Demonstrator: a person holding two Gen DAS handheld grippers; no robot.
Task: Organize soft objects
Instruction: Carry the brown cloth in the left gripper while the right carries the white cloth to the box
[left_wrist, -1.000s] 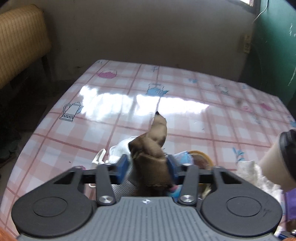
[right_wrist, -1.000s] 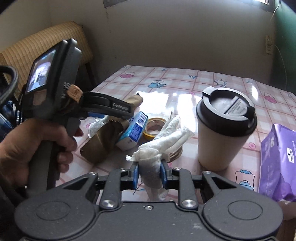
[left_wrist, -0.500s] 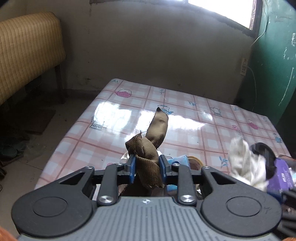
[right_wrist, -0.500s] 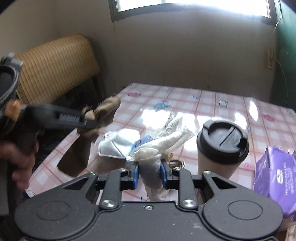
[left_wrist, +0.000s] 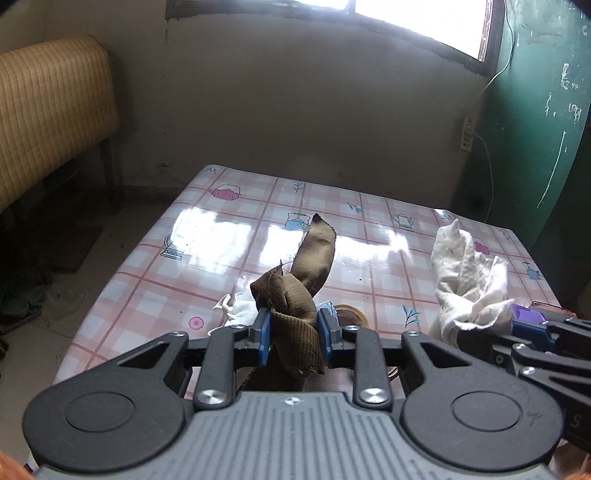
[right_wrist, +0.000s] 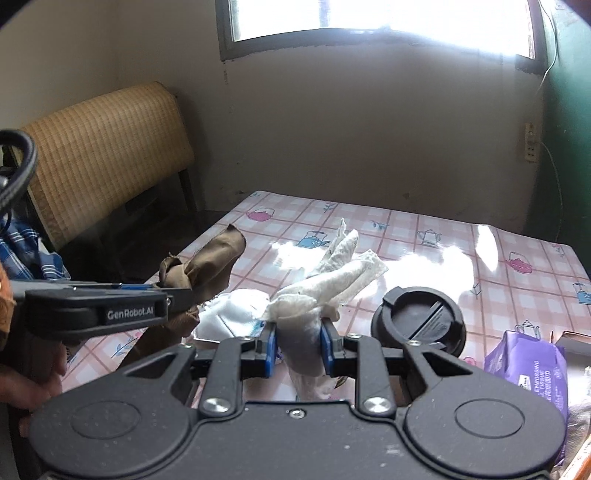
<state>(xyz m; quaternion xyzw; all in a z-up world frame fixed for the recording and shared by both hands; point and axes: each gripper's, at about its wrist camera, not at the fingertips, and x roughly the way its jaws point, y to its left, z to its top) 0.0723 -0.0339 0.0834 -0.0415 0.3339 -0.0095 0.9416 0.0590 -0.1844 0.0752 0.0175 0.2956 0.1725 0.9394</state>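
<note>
1. Your left gripper (left_wrist: 292, 334) is clamped on a brown ribbed cloth (left_wrist: 297, 291), bunched at the blue pads with one flat tail standing up; it hangs above the near left part of the checked table (left_wrist: 207, 236).
2. Your right gripper (right_wrist: 298, 345) pinches a crumpled white cloth (right_wrist: 325, 291), thin and papery-looking, its corners fanning upward above the table's near edge, to the right of the brown cloth.
3. The table wears a glossy pink-and-white checked oilcloth printed with small teapots and kettles, glaring where window light hits.
4. On the table below the two cloths lies a white moulded face mask (right_wrist: 232, 314) with a loop strap; beside it in the left wrist view sits a tan tape roll (left_wrist: 349, 314).
5. A cup with a round black plastic lid (right_wrist: 419, 321) stands to the right of the white cloth.
6. Further right lies a purple soft pack (right_wrist: 528, 362); its print includes "TISSUE", the rest too small to read.
7. The left gripper's side carries the lettering "GenRobot.AI".
</note>
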